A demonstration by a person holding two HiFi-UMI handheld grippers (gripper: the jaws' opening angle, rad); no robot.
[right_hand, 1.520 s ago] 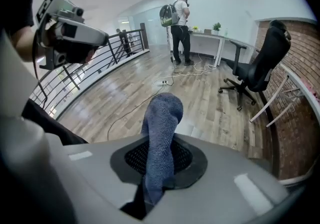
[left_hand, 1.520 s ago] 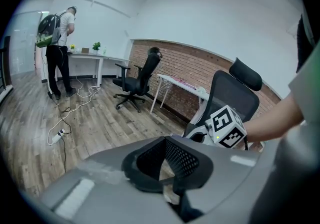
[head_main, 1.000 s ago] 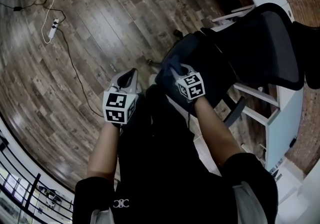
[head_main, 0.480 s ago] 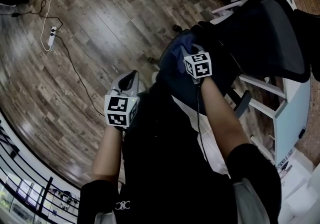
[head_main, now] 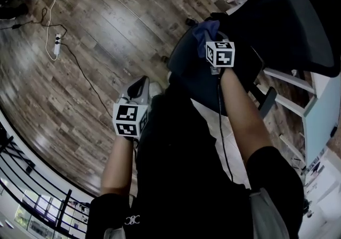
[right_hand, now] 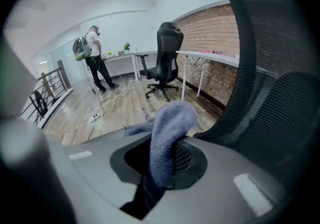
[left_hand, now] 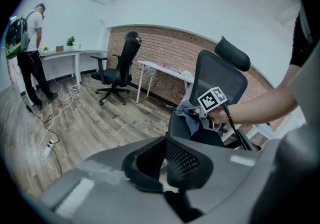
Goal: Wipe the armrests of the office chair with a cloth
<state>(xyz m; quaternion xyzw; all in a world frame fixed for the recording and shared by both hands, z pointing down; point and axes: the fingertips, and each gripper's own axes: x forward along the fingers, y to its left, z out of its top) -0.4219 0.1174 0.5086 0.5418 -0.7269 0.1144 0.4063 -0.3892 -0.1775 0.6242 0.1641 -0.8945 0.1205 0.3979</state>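
Observation:
The black mesh office chair [head_main: 290, 17] stands at the upper right, and one armrest [head_main: 266, 102] shows beside my right forearm. My right gripper [head_main: 211, 36] is shut on a blue-grey cloth [head_main: 204, 30] and hovers over the seat's edge near the backrest. I cannot tell whether the cloth touches the chair. In the right gripper view the cloth [right_hand: 167, 130] hangs bunched from the gripper [right_hand: 165, 165], with the mesh back [right_hand: 272, 83] close on the right. My left gripper [head_main: 140, 84] stays low at my side, shut and holding nothing. Its own view shows the gripper [left_hand: 165, 165], the chair [left_hand: 220, 81] and the cloth [left_hand: 189, 118].
A power strip with cables [head_main: 56, 46] lies on the wood floor at the upper left. A white desk [head_main: 319, 110] stands just right of the chair. A railing [head_main: 32, 200] runs along the lower left. Farther off are a second office chair [left_hand: 120, 68] and a person with a backpack [left_hand: 27, 53].
My right gripper has carried the cloth farther from me, up over the seat toward the backrest. The left gripper has stayed about where it was.

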